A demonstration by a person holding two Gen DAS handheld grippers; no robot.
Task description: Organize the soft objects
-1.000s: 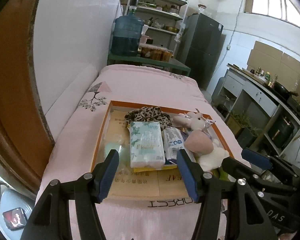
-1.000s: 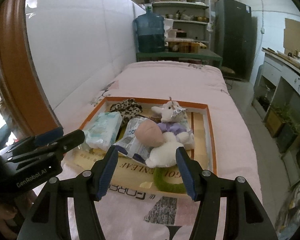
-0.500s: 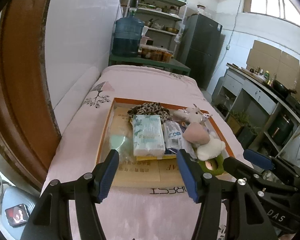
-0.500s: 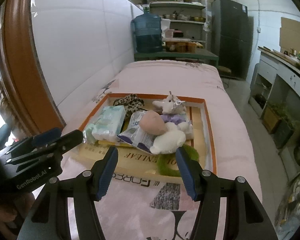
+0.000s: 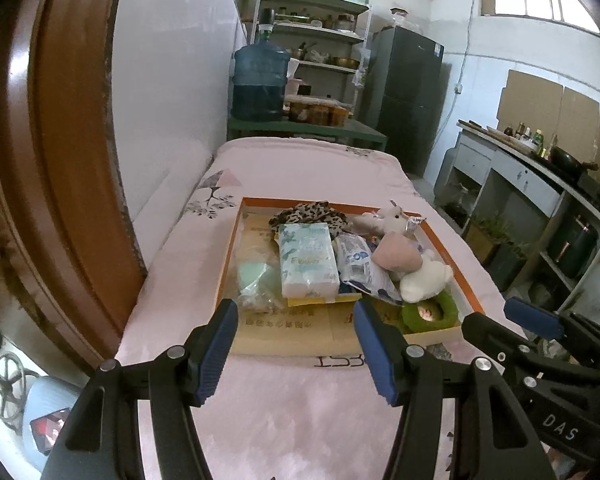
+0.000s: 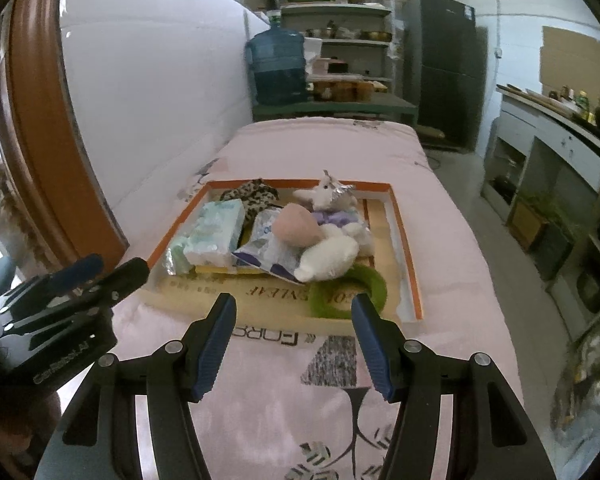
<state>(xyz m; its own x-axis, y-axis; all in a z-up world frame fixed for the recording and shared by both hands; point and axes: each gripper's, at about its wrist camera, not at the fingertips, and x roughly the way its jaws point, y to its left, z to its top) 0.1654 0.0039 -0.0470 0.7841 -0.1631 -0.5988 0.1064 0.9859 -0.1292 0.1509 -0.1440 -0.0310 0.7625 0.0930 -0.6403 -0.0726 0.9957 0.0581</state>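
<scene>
Blue water jug (image 5: pixel 260 84) on a green bench (image 5: pixel 306 130) beyond the pink bed (image 5: pixel 300 168), shelves of pots (image 5: pixel 314 24) behind it, dark refrigerator (image 5: pixel 410 96) alongside, kitchen counter (image 5: pixel 532 168) at right, brown wooden frame (image 5: pixel 60 140) at left

pink cloth bedcover (image 5: pixel 308 176) matt, cardboard tray (image 5: pixel 236 240) w/ glossy plastic tissue pack (image 5: pixel 308 260), fluffy white plush (image 6: pixel 328 256).
</scene>
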